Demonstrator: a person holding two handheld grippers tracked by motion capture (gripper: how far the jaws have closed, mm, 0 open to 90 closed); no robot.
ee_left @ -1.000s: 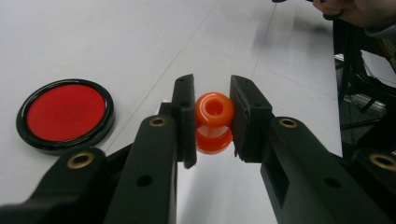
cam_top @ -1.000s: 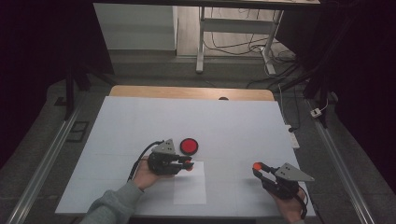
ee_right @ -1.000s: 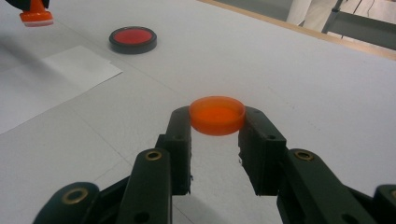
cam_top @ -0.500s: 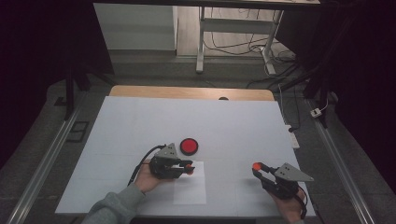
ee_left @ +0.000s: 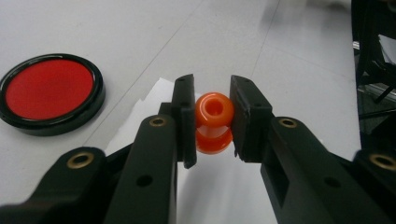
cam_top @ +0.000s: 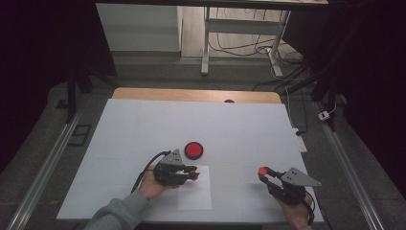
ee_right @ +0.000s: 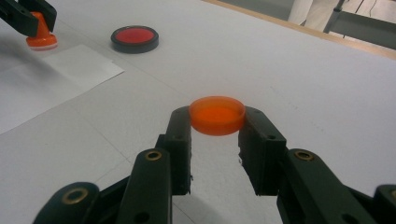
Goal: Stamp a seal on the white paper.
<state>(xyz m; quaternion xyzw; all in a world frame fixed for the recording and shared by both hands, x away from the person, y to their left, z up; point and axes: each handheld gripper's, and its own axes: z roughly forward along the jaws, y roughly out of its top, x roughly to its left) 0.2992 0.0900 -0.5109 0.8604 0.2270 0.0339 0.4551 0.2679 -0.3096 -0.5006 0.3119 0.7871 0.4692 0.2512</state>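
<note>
The left tool (ee_left: pixel 212 123) is shut tight on a small orange stamp (ee_left: pixel 214 122), with one black jaw on each side of its thin middle. In the high view the left tool (cam_top: pixel 191 175) holds the stamp over the white sheet of paper (cam_top: pixel 195 194), near the sheet's top edge. The stamp looks like it is touching the paper or just above it; which one is hard to tell. The right tool (ee_right: pixel 216 122) is closed on a flat orange cap (ee_right: pixel 217 115), gripping it by its round rim, and in the high view it sits at about 4 o'clock on the worktop (cam_top: pixel 143 124), well apart from the paper. The job in hand looks like pressing the stamp on the paper. To do it well, the person should keep the stamp straight up, push it flat down so the whole bottom meets the paper, and not slide it, or the mark may smear. The grip should stay firm so the stamp does not tip. The right tool should keep the cap level and out of the way. The red ink pad (cam_top: pixel 194 150) in its black ring lies just beside the paper, at about 12 o'clock from the left tool. Counting: two tools, one stamp, one cap, one ink pad, one sheet of paper.
</note>
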